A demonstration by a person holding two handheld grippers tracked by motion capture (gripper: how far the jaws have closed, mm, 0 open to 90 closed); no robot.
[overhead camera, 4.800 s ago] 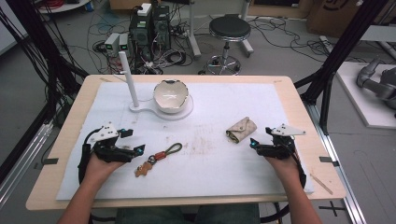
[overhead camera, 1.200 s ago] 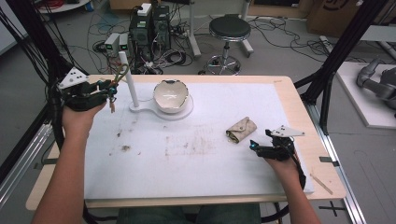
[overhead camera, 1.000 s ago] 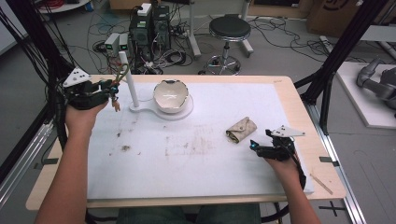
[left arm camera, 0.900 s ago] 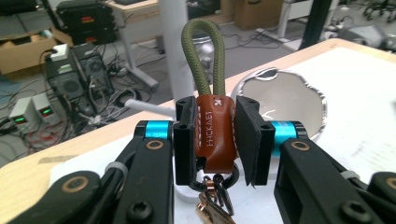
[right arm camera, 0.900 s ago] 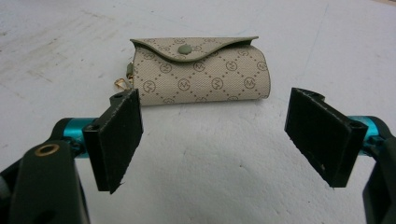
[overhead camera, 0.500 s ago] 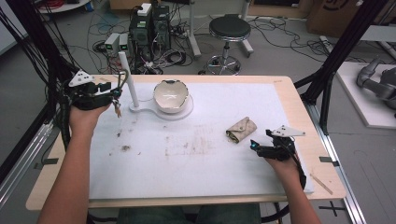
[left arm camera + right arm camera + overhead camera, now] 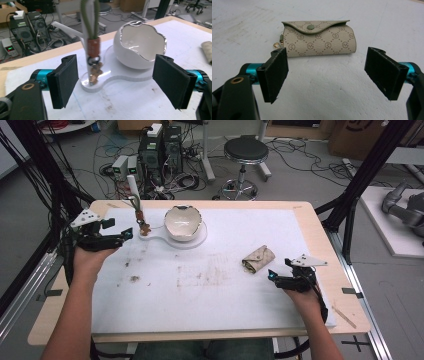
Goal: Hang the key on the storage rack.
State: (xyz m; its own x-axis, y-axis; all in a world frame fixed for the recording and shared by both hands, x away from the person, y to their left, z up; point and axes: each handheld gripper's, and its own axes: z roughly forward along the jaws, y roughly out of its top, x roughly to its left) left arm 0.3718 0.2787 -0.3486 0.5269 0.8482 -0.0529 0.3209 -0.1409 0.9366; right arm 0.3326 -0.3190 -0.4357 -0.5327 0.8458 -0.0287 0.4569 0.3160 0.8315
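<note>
A keychain [image 7: 141,220] with a green cord loop, an orange-brown collar and a small brown charm [image 7: 93,57] hangs from the slanted white peg [image 7: 132,187] of a white stand [image 7: 172,240]. On that stand's round base rests a white egg-shaped bowl [image 7: 184,222] with a broken-edge rim [image 7: 140,45]. My left gripper [image 7: 120,231] is open just left of the peg, and its jaws [image 7: 122,80] hold nothing. A beige patterned pouch [image 7: 258,259] with a green flap [image 7: 319,38] lies on the mat. My right gripper [image 7: 272,276] rests open right in front of it [image 7: 332,75].
A white mat [image 7: 215,285] with brown stains covers most of the wooden table [image 7: 330,240]. Black frame posts stand at the left [image 7: 55,190] and right [image 7: 355,195] corners. A stool [image 7: 245,155] and computers [image 7: 160,145] sit on the floor beyond the far edge.
The left gripper carried the keychain from the mat up to the peg, let it go and drew back a little toward the near left. The right gripper has not moved.
</note>
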